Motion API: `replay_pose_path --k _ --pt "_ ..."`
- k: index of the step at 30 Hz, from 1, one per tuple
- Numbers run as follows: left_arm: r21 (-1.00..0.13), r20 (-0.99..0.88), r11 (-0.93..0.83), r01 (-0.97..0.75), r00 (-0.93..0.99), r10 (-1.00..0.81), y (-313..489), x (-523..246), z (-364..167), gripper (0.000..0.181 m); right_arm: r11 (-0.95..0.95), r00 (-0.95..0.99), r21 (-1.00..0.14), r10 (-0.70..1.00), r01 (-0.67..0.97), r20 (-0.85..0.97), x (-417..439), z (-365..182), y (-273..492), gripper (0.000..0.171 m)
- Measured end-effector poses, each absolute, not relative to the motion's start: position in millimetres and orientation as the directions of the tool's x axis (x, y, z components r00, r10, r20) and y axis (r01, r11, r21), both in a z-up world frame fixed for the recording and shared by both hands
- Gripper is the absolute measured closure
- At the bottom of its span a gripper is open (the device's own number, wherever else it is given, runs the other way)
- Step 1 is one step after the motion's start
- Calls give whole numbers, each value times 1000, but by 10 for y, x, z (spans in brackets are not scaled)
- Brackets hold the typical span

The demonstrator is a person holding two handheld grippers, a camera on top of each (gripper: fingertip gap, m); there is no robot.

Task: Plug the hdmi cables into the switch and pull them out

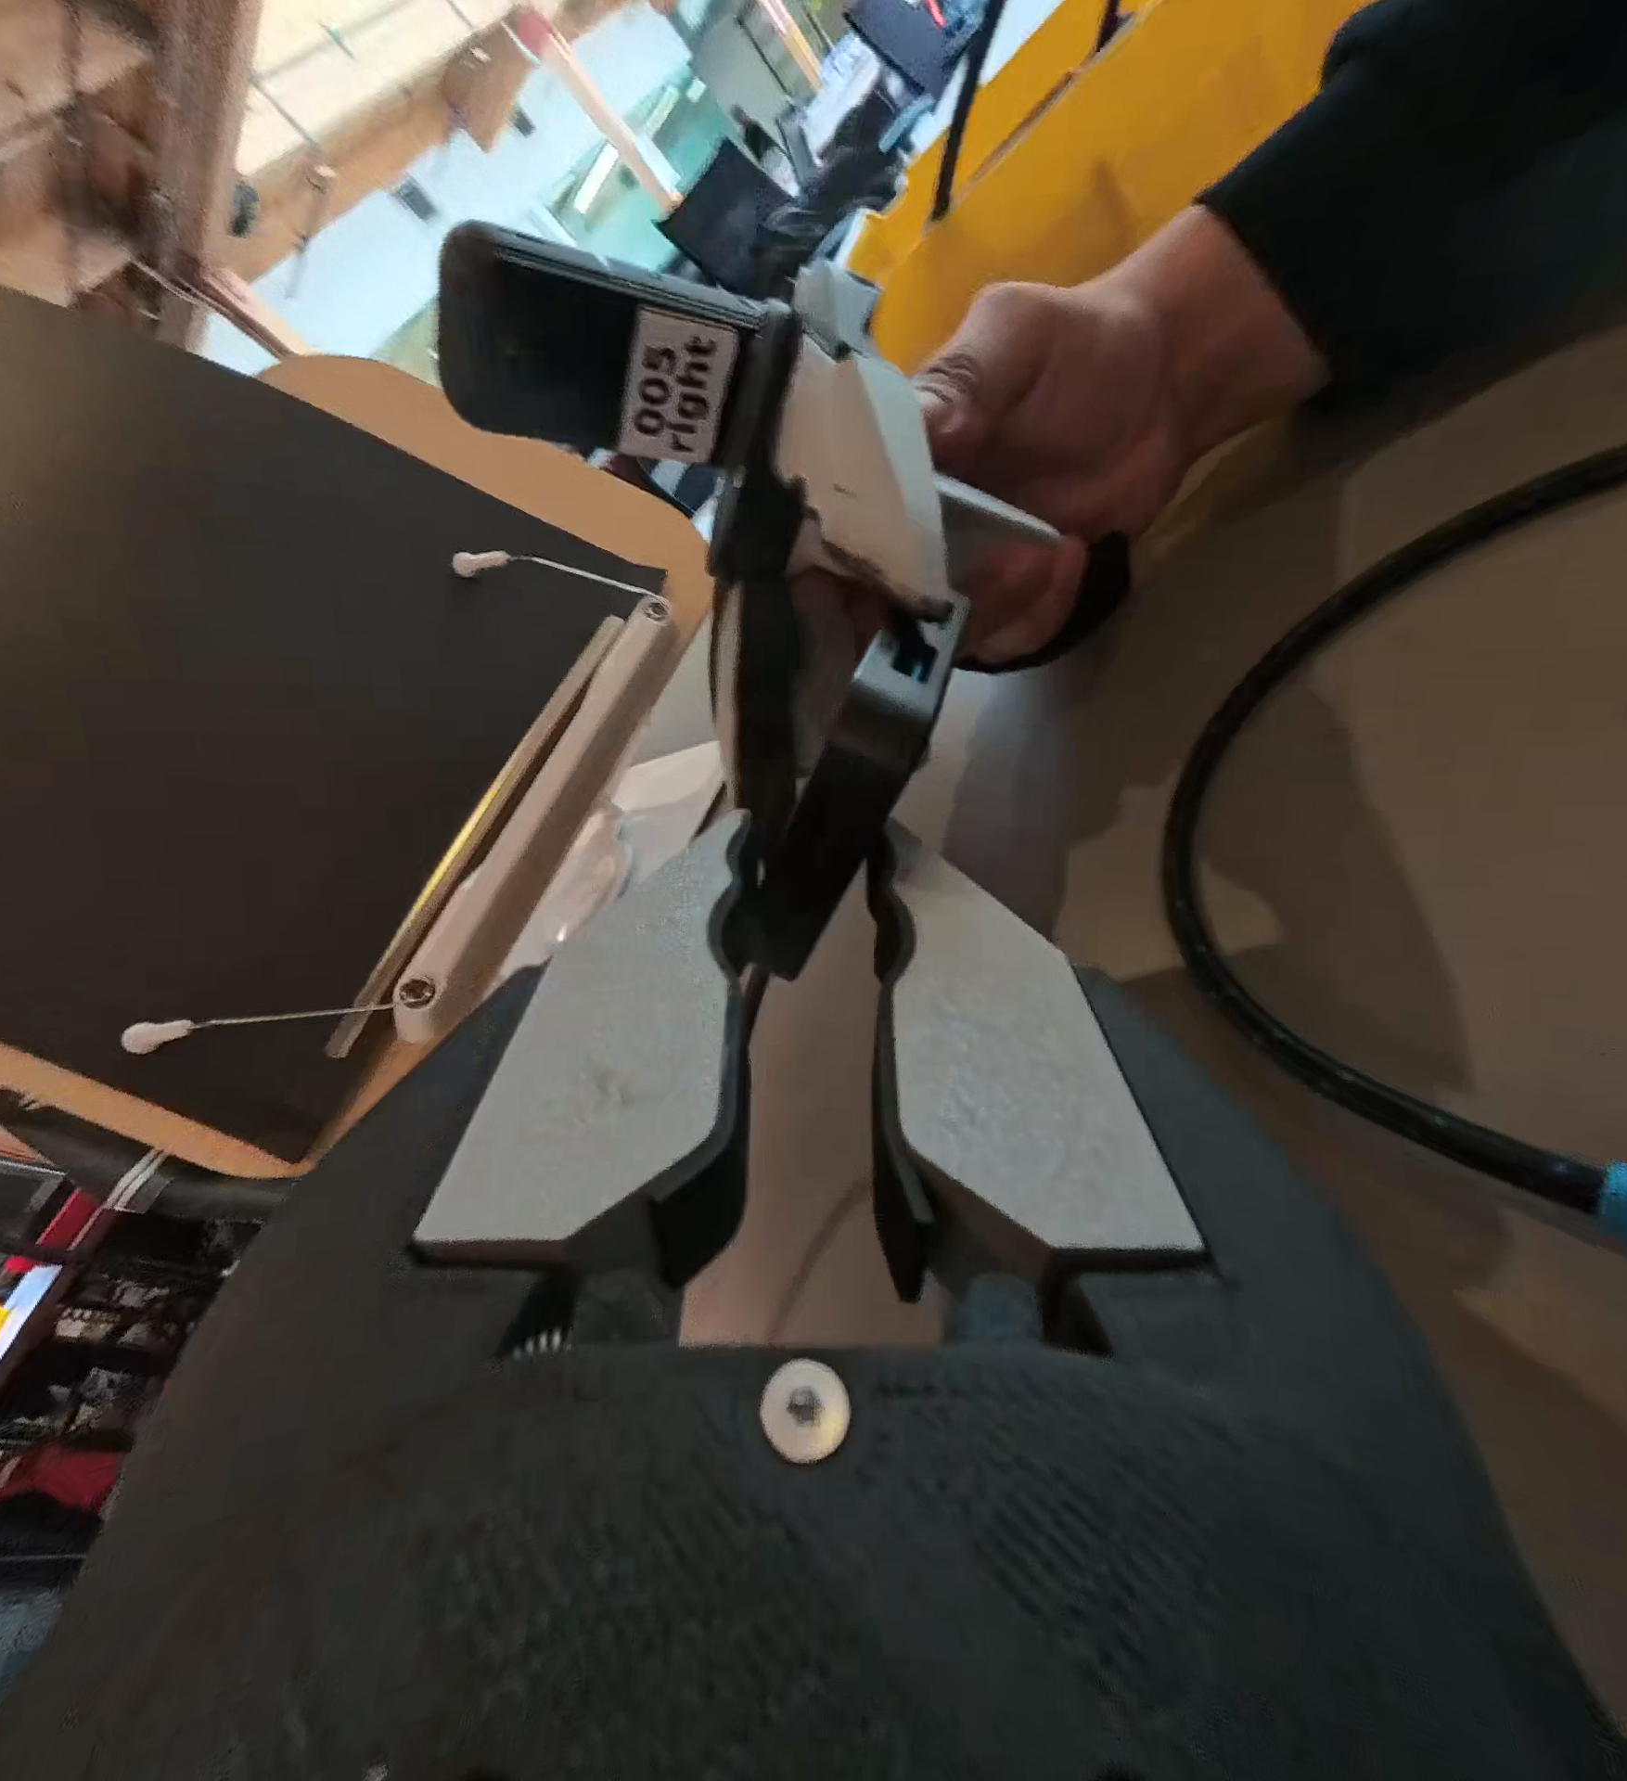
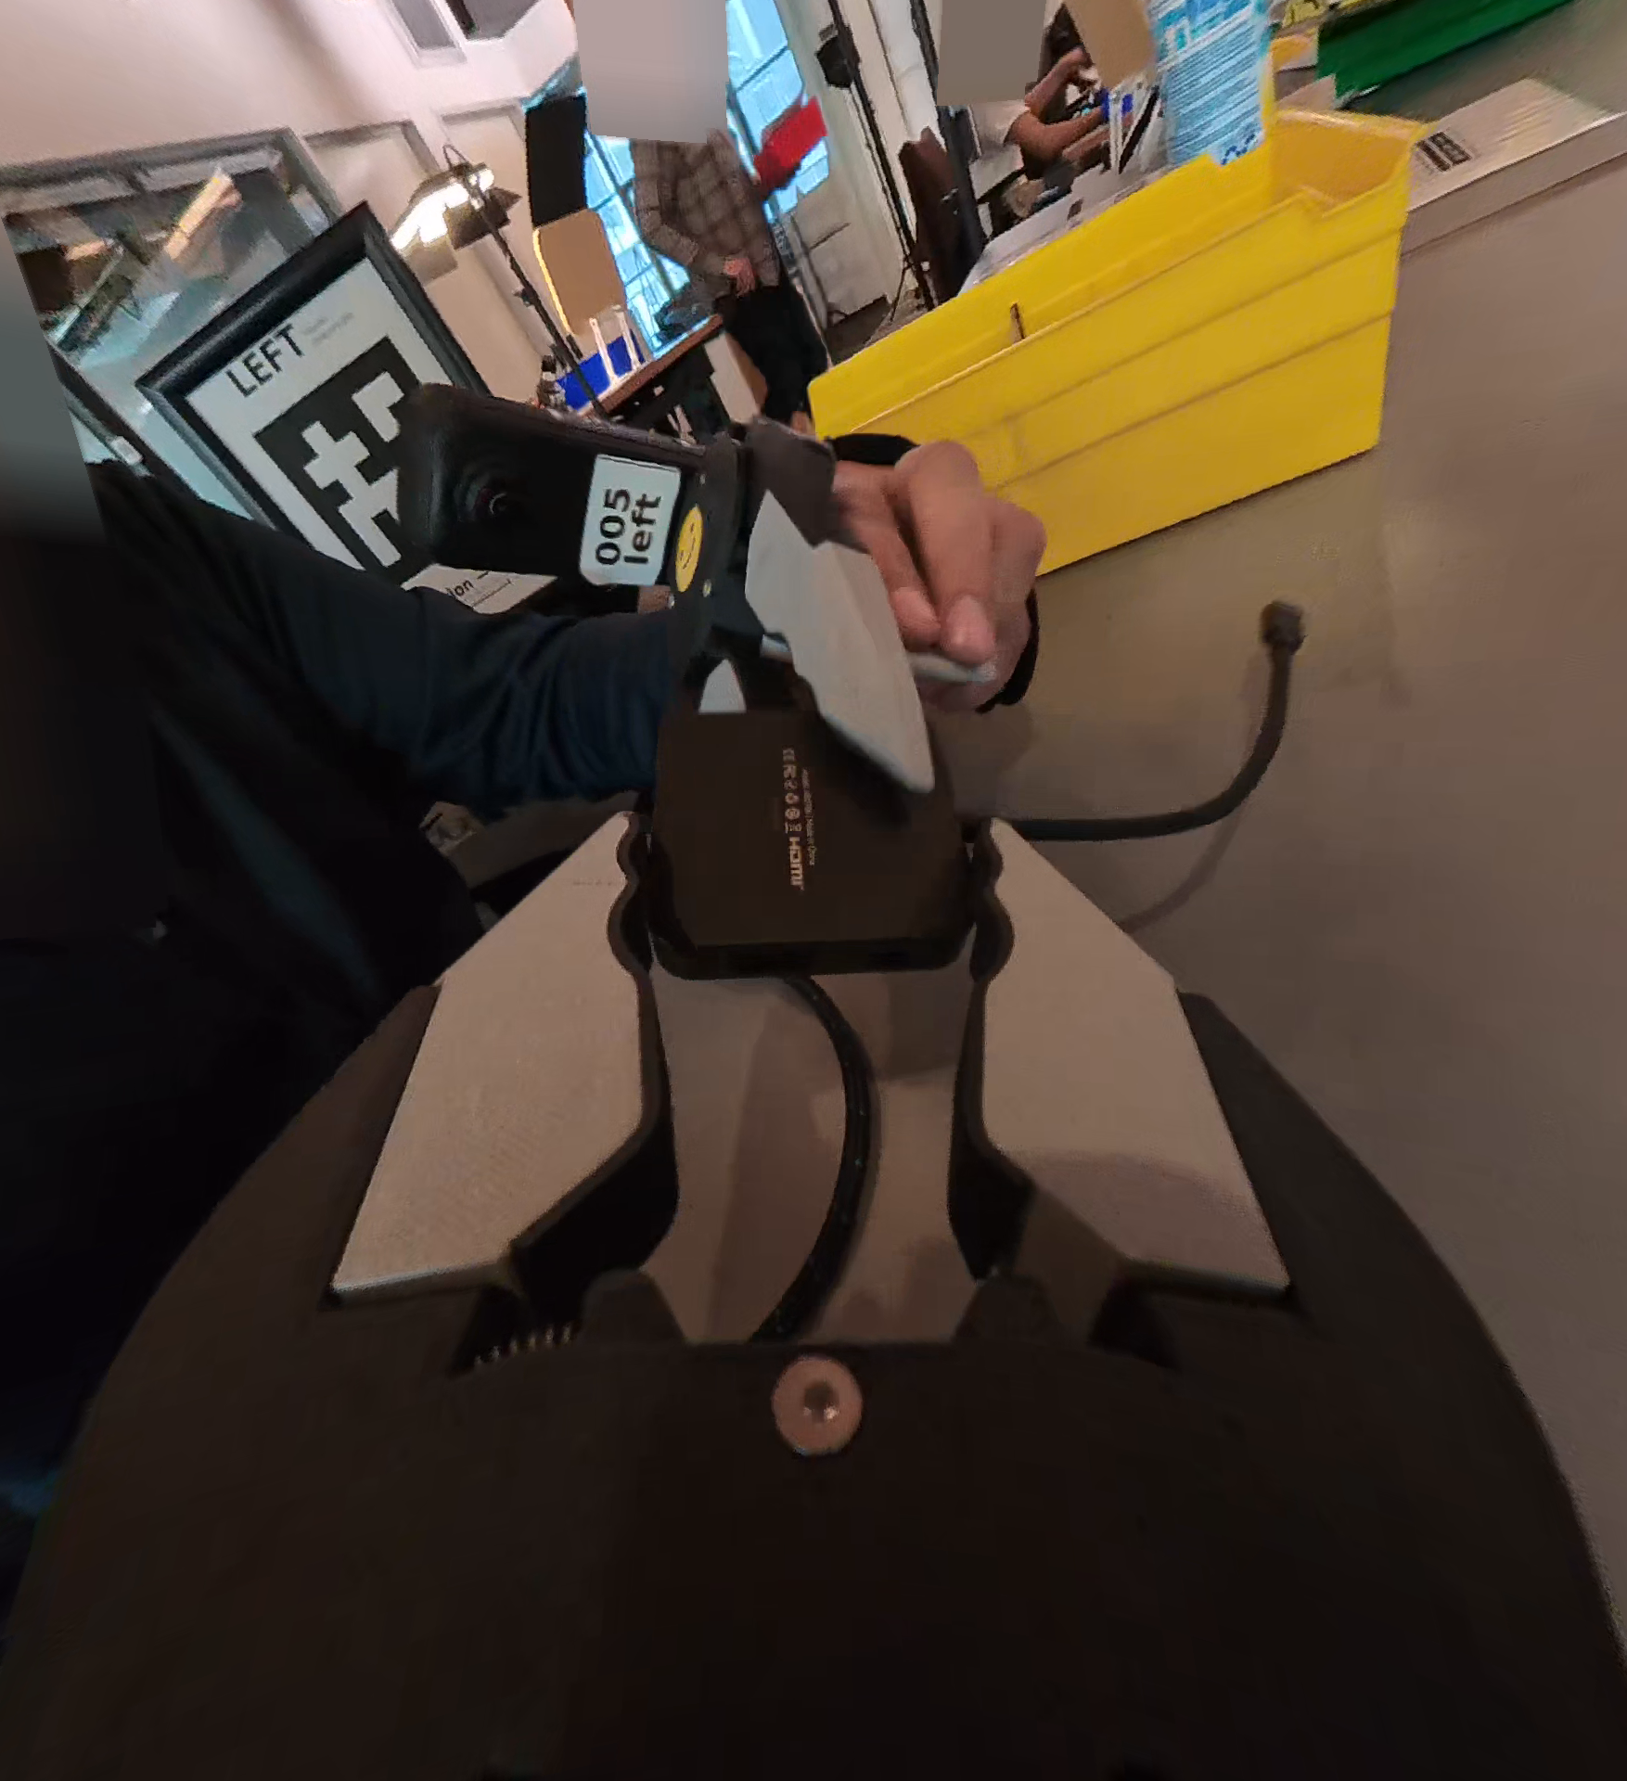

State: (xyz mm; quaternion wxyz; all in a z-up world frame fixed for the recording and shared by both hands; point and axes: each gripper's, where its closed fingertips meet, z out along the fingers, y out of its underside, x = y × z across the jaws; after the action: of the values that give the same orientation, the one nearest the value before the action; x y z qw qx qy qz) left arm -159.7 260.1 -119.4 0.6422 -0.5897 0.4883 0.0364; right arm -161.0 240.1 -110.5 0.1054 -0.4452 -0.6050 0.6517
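**Both grippers on the switch**

Left of the switch (image 2: 805,848), a framed marker board (image 2: 308,405) carried print. The left gripper (image 1: 805,906) clamped the switch's thin edge; the right gripper (image 2: 805,896) pinched its wide sides. A cable (image 2: 848,1137) apparently ran from it. Right of the switch lay bare grey table (image 2: 1465,771), a loose cable end (image 2: 1282,626) and a yellow bin (image 2: 1176,357).
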Motion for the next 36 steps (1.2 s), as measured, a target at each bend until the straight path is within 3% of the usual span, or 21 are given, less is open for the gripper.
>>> replay_pose_path --k 1,3,8,12,15,16,17,24,36 --pt "-717 -666 271 -642 516 -539 2628 -1614 -1230 163 -258 -568 -878 681 403 -461 -1622 -1103 2441 108" --pt "-695 -653 163 -701 520 -550 2733 -1730 -1381 168 -270 -513 -878 728 395 -454 -1637 -1109 2603 138" --pt "-688 -635 -7 -726 606 -480 2929 -2065 -1468 169 -203 -311 -930 902 307 -300 -1673 -1009 2942 105" --pt "-695 -610 -46 -718 622 -491 2941 -2070 -1494 169 76 -268 -941 963 328 -15 -1871 -1060 2646 98" --pt "-671 -632 -31 -741 594 -498 2916 -2038 -1500 170 298 -211 -872 950 389 231 -2010 -1252 2578 125" --pt "-663 -635 -27 -748 582 -508 2902 -2021 -1511 169 352 -173 -843 936 406 307 -2029 -1289 2633 144" --pt "-656 -643 -23 -755 574 -506 2902 -2021 -1510 169 394 -153 -822 919 412 364 -2025 -1298 2675 146" --pt "-707 -587 1 -707 585 -560 2828 -1921 -1428 170 394 -234 -858 914 329 330 -1905 -1268 2733 149" --pt "-675 -635 75 -734 527 -565 2756 -1812 -1399 170 388 -197 -781 922 490 334 -1909 -1616 2933 150"
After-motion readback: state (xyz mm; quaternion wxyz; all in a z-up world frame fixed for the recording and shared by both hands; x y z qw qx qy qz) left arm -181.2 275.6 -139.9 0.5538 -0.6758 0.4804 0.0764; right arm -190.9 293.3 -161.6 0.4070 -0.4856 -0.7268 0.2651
